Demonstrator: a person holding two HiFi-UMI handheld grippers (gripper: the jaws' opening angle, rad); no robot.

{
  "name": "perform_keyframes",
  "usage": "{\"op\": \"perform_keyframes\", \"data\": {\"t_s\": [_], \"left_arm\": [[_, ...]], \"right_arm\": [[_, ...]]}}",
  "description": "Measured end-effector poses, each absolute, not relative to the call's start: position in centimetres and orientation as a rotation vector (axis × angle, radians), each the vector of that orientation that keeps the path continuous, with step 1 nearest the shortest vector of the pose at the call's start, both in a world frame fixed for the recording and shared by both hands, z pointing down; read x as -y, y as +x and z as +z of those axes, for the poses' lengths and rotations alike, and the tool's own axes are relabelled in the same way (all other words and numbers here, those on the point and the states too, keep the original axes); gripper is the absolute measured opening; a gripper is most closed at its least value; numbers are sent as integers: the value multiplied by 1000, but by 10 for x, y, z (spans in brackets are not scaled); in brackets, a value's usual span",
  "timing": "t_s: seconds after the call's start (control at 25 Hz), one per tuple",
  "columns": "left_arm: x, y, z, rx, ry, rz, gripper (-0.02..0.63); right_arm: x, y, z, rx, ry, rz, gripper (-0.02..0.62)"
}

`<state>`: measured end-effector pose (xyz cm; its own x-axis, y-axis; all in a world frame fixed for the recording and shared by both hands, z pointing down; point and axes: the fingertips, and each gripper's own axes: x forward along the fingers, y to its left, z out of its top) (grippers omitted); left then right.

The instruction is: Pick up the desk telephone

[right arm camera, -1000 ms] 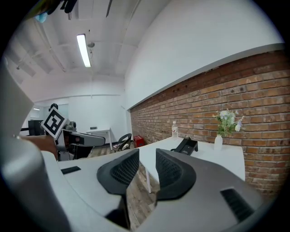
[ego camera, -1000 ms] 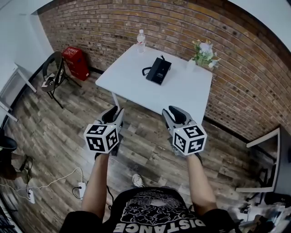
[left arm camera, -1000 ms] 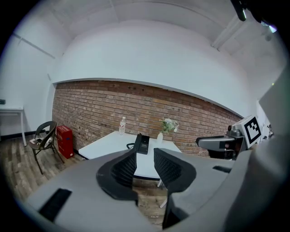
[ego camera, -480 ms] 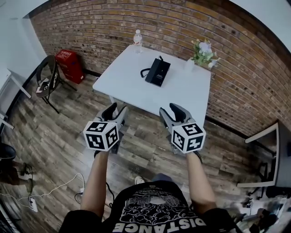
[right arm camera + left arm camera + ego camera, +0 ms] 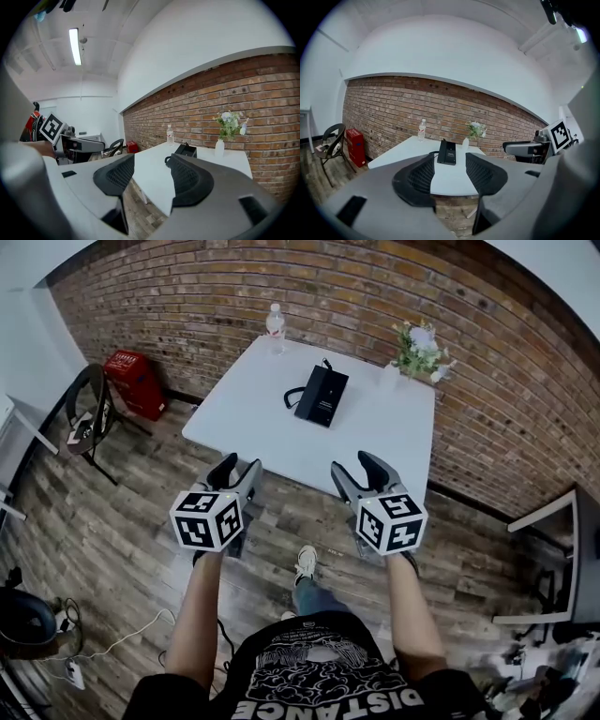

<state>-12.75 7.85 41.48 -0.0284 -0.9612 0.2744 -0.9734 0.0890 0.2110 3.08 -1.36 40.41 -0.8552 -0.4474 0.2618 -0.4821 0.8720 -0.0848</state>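
Observation:
A black desk telephone (image 5: 321, 396) with a coiled cord lies on the white table (image 5: 253, 442), toward its far middle. The left gripper view shows the telephone (image 5: 448, 152) beyond the jaws; in the right gripper view the telephone (image 5: 186, 150) peeks over the right jaw. My left gripper (image 5: 236, 474) and right gripper (image 5: 360, 470) hover side by side over the floor, just short of the table's near edge. Both point at the table, well apart from the phone. Their jaws are opening, with nothing between them.
A water bottle (image 5: 274, 322) stands at the table's far left corner and a vase of flowers (image 5: 419, 351) at the far right. A brick wall runs behind. A black chair (image 5: 86, 413) and a red box (image 5: 134, 382) sit left. A white desk edge (image 5: 548, 521) is right.
Both grippers' jaws have spread apart. The person has stepped toward the table, so the grippers now reach its near edge; a shoe shows on the floor below.

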Motion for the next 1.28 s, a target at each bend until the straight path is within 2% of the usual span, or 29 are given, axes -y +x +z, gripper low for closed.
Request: {"op": "perform_keyframes", "data": {"t_s": [0.72, 1.28], "left_arm": [[92, -193, 437, 1955, 1923, 112, 190], [209, -207, 462, 1840, 1941, 165, 191]], "right_arm": [[173, -34, 433, 2759, 727, 321, 236], [276, -54, 457, 2724, 720, 461, 247]]}}
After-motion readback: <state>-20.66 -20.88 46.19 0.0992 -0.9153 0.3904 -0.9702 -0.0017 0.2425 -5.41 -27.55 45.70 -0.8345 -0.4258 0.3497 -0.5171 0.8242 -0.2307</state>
